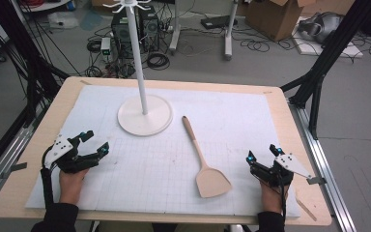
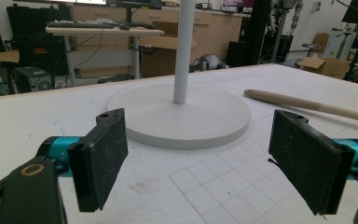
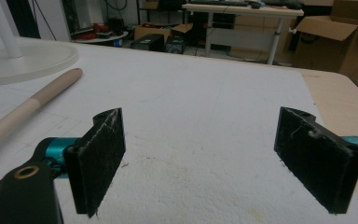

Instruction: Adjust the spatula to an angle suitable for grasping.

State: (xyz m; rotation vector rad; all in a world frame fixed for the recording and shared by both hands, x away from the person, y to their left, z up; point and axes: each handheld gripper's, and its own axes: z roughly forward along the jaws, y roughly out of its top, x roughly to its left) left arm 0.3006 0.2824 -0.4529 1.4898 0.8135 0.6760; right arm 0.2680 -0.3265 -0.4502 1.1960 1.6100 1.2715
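Note:
A wooden spatula (image 1: 204,162) lies on the white gridded mat (image 1: 140,174), handle toward the far side, blade near me. Behind it stands a white stand with a round base (image 1: 145,118) and a tall pole (image 1: 138,58). My left gripper (image 1: 95,142) rests at the mat's left, open, nothing between its jaws. In the left gripper view the stand's base (image 2: 186,116) lies ahead and the spatula handle (image 2: 307,105) at the right. My right gripper (image 1: 263,153) sits at the mat's right, open and empty, right of the spatula blade. The right gripper view shows the handle (image 3: 28,109) at left.
The wooden table (image 1: 290,130) ends just right of the right gripper, with black frame legs (image 1: 319,72) beyond. Cables, computer cases and cardboard boxes (image 1: 275,14) sit on the floor behind the table.

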